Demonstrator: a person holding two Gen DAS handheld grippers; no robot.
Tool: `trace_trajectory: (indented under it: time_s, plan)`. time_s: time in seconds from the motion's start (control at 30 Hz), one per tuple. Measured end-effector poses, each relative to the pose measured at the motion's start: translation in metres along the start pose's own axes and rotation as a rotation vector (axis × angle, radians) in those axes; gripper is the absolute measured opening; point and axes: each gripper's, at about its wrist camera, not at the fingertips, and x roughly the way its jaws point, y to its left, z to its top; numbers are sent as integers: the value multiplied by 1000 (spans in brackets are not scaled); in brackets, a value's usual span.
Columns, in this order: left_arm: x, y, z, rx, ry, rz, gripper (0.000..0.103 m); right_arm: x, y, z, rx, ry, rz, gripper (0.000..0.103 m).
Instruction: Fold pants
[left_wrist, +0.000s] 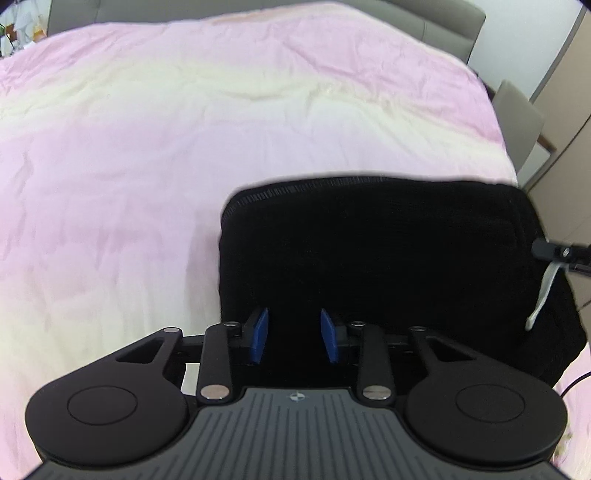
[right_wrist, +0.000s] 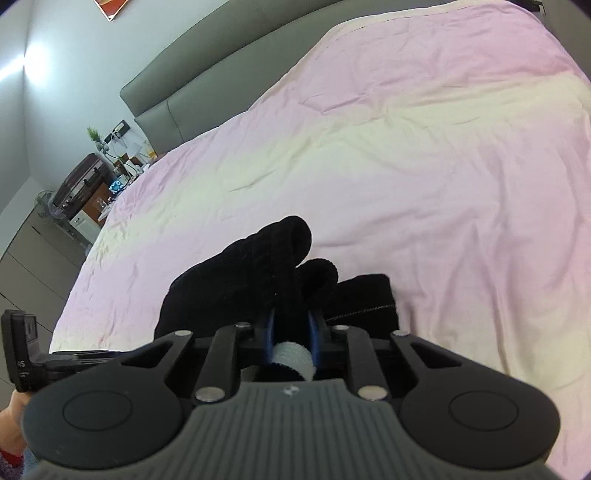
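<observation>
Lying on the pink-and-cream bedspread (left_wrist: 147, 155), the black pants (left_wrist: 388, 258) form a compact folded block near the close edge of the bed, with a stitched hem running along the far side.

Left tool (left_wrist: 295, 336): the two blue pads (left_wrist: 260, 334) stand a narrow gap apart. Black fabric fills the space between and beneath them, but the left wrist view does not show whether the pads press on it — contact cannot be confirmed.

Right tool (right_wrist: 291, 332): the jaws stand nearly together, clamped on a bunched ridge of the pants (right_wrist: 258, 273). A grey-white drawstring loop (right_wrist: 293, 354) sits between the blue pads (right_wrist: 270, 332), just in front of the tool body. Beyond the pads, the gripped cloth rises in two rounded rolls, standing above the bedspread (right_wrist: 424, 166); a flat hem section lies to the right of them.

In the left wrist view, the tip of the right tool (left_wrist: 557, 253) appears at the right edge, touching the pants, with a pale drawstring (left_wrist: 541, 291) hanging below it.

A grey upholstered headboard (right_wrist: 177, 99) borders the far end of the bed. A cluttered nightstand (right_wrist: 107, 177) stands beside it.
</observation>
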Motion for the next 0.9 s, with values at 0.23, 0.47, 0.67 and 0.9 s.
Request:
trace_trajectory:
  time_s: [0.23, 0.47, 0.67, 0.9]
  plan:
    - [14, 3, 31, -39, -90, 17, 34, 40, -48, -22, 118, 112, -92, 15]
    - [73, -3, 35, 37, 36, 167, 33, 60, -27, -20, -90, 177, -220, 19]
    - [88, -11, 37, 61, 94, 251, 33, 71, -24, -22, -127, 185, -285, 23]
    - [20, -32, 22, 168, 7, 279, 34, 32, 3, -23, -183, 124, -310, 45]
